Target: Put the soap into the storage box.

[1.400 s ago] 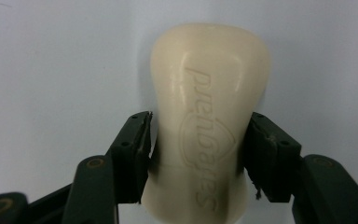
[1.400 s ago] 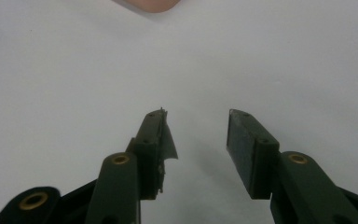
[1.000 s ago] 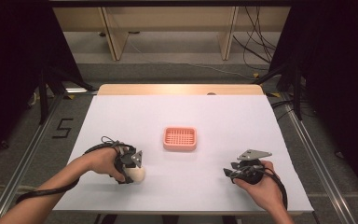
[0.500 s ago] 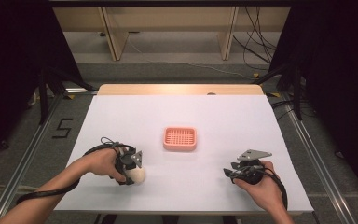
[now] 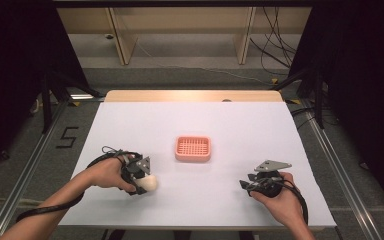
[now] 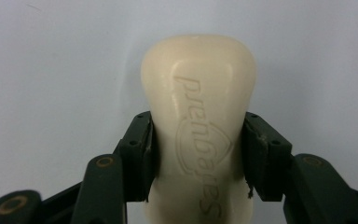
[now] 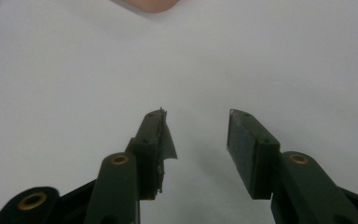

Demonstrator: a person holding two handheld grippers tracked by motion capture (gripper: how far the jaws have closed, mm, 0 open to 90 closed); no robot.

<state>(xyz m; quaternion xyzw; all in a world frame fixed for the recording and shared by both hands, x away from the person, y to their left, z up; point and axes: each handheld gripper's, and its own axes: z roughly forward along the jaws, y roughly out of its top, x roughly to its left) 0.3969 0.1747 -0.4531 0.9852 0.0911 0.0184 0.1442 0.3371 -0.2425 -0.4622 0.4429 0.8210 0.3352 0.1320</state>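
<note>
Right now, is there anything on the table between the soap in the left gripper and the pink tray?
Nothing visible. The left gripper holds the soap bar, and bare white table lies between it and the pink tray. The right gripper sits off to the side.

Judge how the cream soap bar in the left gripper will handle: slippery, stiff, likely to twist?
The soap bar looks rigid, holding its shape between the left gripper pads. Its glossy, rounded sides suggest it may slip. Gripped across its narrow waist, it will probably stay seated, though it could pivot.

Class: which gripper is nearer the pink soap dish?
Left. The left gripper, clamping the soap bar, sits near the pink soap dish; the right gripper lies farther off.
</note>
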